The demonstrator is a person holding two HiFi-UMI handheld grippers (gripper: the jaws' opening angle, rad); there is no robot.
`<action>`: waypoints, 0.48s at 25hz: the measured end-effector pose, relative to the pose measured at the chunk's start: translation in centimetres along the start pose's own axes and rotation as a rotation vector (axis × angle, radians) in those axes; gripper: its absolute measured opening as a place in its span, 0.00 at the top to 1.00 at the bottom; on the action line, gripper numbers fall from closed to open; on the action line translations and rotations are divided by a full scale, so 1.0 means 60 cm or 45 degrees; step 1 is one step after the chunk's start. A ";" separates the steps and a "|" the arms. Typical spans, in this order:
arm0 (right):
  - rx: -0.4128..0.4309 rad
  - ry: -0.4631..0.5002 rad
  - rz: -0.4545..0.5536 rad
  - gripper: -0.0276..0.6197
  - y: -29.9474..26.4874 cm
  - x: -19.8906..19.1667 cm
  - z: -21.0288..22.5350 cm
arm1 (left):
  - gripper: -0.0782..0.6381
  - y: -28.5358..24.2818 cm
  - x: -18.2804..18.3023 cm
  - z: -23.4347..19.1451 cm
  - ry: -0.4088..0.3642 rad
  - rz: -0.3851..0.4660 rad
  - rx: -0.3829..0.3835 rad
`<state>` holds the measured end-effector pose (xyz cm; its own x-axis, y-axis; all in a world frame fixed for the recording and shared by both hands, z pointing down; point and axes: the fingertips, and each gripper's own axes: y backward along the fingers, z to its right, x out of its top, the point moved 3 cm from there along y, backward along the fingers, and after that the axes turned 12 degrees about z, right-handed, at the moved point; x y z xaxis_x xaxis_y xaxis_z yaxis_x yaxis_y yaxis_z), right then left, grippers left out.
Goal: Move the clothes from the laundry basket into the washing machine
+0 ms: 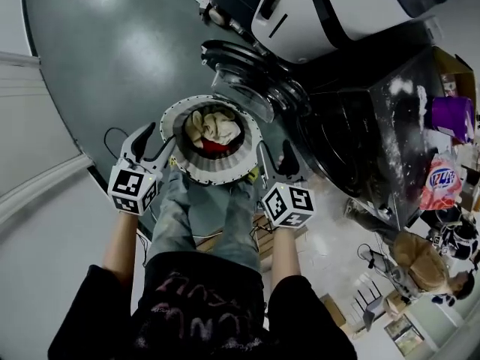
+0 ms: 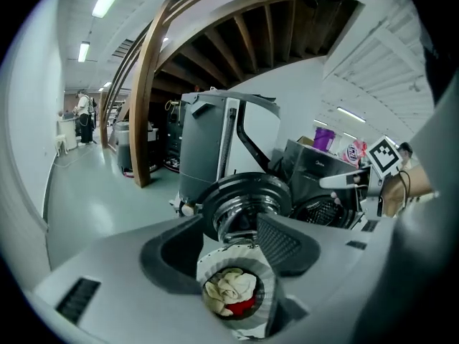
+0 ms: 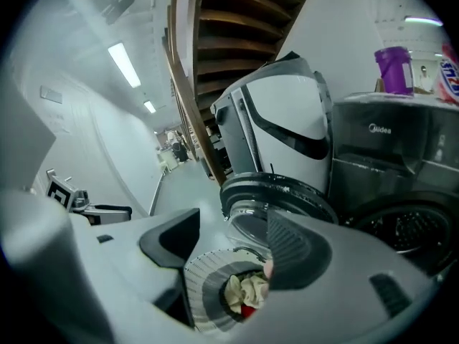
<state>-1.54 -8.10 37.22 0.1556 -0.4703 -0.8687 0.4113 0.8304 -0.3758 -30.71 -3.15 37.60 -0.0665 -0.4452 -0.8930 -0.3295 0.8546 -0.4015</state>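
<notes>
Cream and red clothes (image 1: pixel 214 132), heaped inside the round white laundry basket (image 1: pixel 171 122). Set on the grey floor (image 1: pixel 105 58), right in front of the person's jeans-clad legs (image 1: pixel 202 216).

Left of the laundry basket, close beside its rim: left hand-held gripper (image 1: pixel 154 147), jaws apart, nothing between the pads. Right of the laundry basket, equally near: right hand-held gripper (image 1: pixel 276 160), jaws spread wide, likewise empty.

Just beyond the laundry basket's far rim: round door (image 1: pixel 240 70) of the dark washing machine (image 1: pixel 352 141), swung open. Farther beyond the laundry basket: a white machine (image 1: pixel 337 6). Well to the right of the laundry basket, past the washing machine: purple bottle (image 1: pixel 452 117) and pink detergent bag (image 1: pixel 441 180).
</notes>
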 end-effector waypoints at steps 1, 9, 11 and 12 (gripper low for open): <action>0.003 0.002 -0.021 0.50 -0.008 -0.017 0.005 | 0.56 -0.008 -0.017 -0.002 0.001 -0.017 0.008; 0.015 -0.048 -0.209 0.51 -0.090 -0.194 0.030 | 0.55 -0.111 -0.215 -0.013 0.153 -0.198 0.046; 0.031 -0.048 -0.253 0.51 -0.110 -0.243 0.036 | 0.54 -0.133 -0.262 -0.010 0.166 -0.237 0.045; 0.038 -0.045 -0.273 0.51 -0.119 -0.265 0.038 | 0.54 -0.142 -0.284 -0.009 0.172 -0.254 0.050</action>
<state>-4.89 -7.22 54.48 0.0926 -0.6458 -0.7579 0.4646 0.7012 -0.5407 -27.26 -2.97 56.35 -0.1297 -0.6355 -0.7611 -0.3122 0.7548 -0.5769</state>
